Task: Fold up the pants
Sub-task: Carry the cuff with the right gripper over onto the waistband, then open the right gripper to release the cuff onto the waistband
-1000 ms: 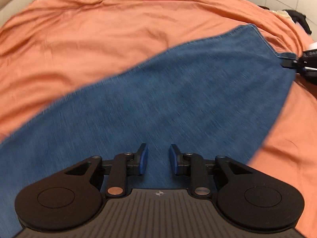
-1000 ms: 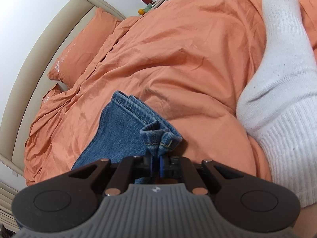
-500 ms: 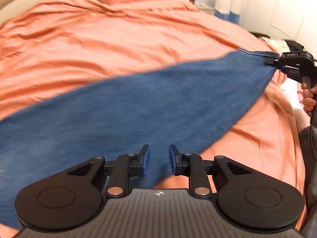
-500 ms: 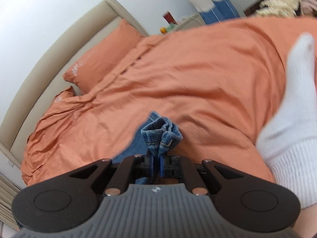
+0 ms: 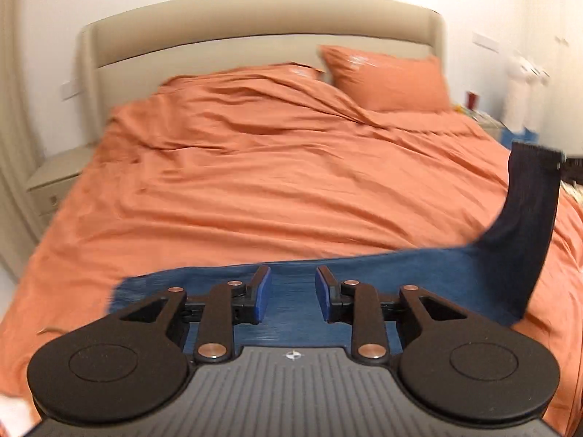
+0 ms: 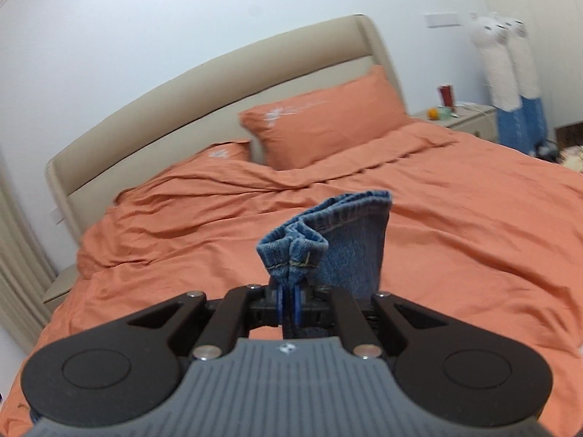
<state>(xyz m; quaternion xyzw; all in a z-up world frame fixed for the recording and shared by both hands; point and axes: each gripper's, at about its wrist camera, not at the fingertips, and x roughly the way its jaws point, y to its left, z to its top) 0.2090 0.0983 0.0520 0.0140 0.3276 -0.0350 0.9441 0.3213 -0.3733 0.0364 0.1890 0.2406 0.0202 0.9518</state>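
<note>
Blue jeans point(image 5: 419, 273) stretch across the orange duvet point(image 5: 255, 182) just in front of my left gripper point(image 5: 289, 298). Its jaws are opening. Denim shows under the gap, and the blue pads point(image 5: 263, 293) do not press on it. At the right edge the jeans' far end rises off the bed to my right gripper point(image 5: 574, 167). In the right wrist view my right gripper point(image 6: 289, 306) is shut on the bunched hem of the jeans point(image 6: 328, 240), which sticks up above its fingers.
A beige headboard point(image 5: 255, 25) and orange pillows point(image 5: 386, 80) stand at the far end of the bed. One nightstand point(image 5: 54, 178) is at the left, another with small items point(image 6: 455, 116) at the right. Tall white and blue plush figures point(image 6: 506, 73) stand by the wall.
Both grippers have risen and tipped up, bringing the headboard and wall into view. The right gripper has lifted the hem clear of the bed. The white-socked foot has left the right view.
</note>
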